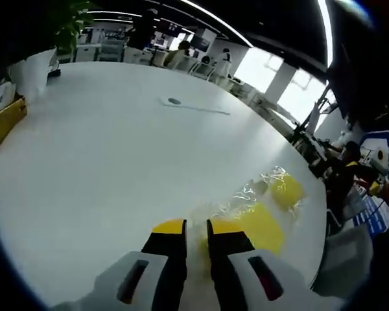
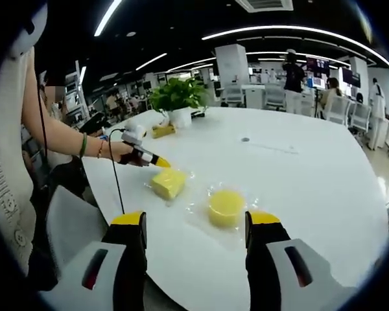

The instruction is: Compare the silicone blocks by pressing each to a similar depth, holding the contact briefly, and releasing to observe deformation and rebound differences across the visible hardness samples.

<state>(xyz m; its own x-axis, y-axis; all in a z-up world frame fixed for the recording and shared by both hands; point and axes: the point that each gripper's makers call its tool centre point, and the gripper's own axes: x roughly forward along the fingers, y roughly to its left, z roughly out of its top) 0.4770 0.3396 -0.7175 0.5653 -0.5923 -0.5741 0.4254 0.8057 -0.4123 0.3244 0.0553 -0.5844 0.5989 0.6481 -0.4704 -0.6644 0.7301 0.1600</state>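
Two yellow silicone blocks lie on clear wrap on a white table (image 2: 298, 188). The square block (image 2: 168, 183) is on the left and the round one (image 2: 225, 206) on the right. My right gripper (image 2: 194, 219) is open, its jaws wide apart, and the round block lies just ahead between them, untouched. The left gripper (image 2: 161, 162), held by a person's hand, is shut, its yellow tip at the square block's far left corner. In the left gripper view the left gripper (image 1: 196, 227) has its jaws close together. The square block (image 1: 262, 227) sits just right of them, with the round block (image 1: 286, 190) beyond.
A potted plant (image 2: 178, 97) and a yellow box (image 2: 162, 131) stand at the table's far left end. A thin white sheet with a dark dot (image 1: 191, 105) lies mid-table. The person's arm (image 2: 58, 139) reaches in from the left. Chairs and people are behind the table.
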